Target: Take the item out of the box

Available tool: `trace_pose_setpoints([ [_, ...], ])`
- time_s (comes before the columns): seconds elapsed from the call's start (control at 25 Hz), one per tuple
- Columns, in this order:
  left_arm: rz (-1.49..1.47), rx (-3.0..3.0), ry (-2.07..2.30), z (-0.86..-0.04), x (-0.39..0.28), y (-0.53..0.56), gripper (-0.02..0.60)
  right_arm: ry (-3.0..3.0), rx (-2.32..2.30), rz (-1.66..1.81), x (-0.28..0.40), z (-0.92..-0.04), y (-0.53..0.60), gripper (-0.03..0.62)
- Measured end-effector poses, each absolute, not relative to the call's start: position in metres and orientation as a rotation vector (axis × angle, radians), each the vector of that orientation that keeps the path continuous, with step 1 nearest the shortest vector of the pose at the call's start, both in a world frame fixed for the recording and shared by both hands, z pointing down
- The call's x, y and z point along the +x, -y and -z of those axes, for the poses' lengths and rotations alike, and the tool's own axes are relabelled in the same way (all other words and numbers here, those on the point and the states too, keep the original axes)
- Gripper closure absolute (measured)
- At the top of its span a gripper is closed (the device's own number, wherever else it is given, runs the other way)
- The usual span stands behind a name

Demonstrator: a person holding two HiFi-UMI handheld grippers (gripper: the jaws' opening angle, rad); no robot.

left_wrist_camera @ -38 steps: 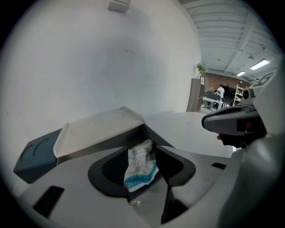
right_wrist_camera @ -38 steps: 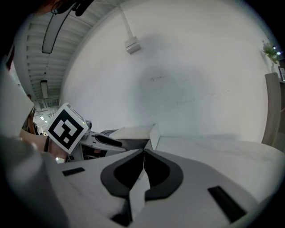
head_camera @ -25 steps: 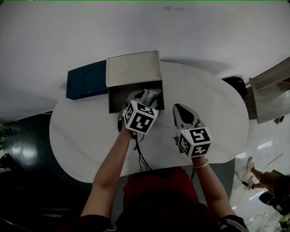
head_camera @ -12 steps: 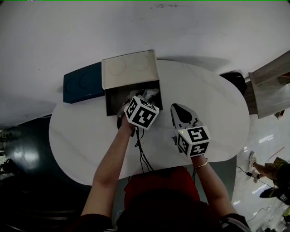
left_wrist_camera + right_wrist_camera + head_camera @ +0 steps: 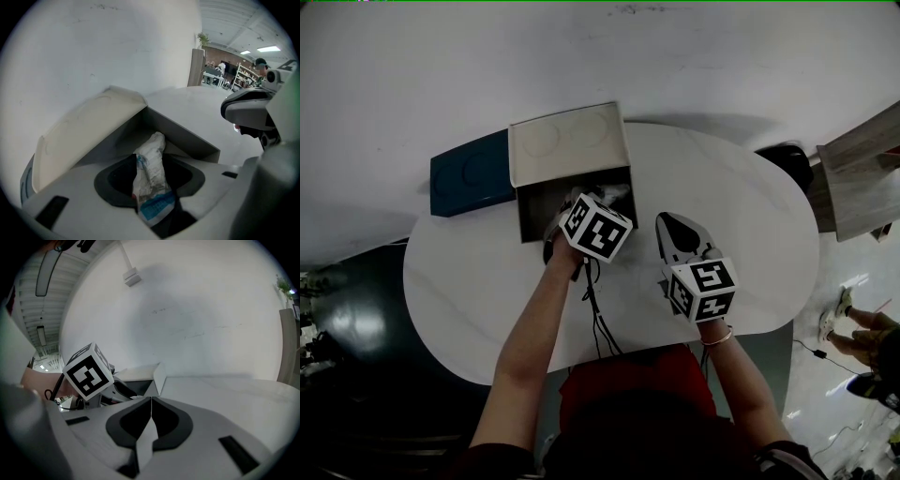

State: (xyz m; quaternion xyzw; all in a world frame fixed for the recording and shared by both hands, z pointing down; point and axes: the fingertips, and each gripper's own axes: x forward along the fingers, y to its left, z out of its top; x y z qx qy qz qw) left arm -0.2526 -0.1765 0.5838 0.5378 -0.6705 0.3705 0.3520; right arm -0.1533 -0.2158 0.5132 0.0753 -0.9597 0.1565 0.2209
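Reaching steeply down into the open box (image 5: pixel 534 204), your left gripper (image 5: pixel 150 159) points at the crumpled white packet (image 5: pixel 151 183) with blue print that lies inside. Its jaws stand wide apart and have just been closing a little. The packet sits right between them and runs from the gap toward the box's far wall. The pads do not clamp it yet, and you cannot tell whether either one touches it. The box's pale lid (image 5: pixel 567 141) is folded back, away from you. A dark blue flat case (image 5: pixel 467 173) lies just beside the lid at the table's far edge. The box stands on the far left part of the white oval table (image 5: pixel 478 281). In your head view the left gripper's marker cube (image 5: pixel 597 228) covers part of the box's opening. A black cable (image 5: pixel 596 323) runs back from that gripper across the table toward you.

Your right gripper (image 5: pixel 151 401) hangs over the table to the right of the box, apart from it. Its jaws are pressed together with nothing between them. Its own view catches the left gripper's cube and the box off to its left.
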Motion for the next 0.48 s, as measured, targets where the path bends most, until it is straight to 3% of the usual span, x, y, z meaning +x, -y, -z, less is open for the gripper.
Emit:
trace_pose_setpoints([
  [0.48,-0.967,1.435,1.735,-0.5845,-0.2508,0.1832,0.411,2.642,0.227,-0.452,-0.1511,-0.5169,0.2221,0.579],
])
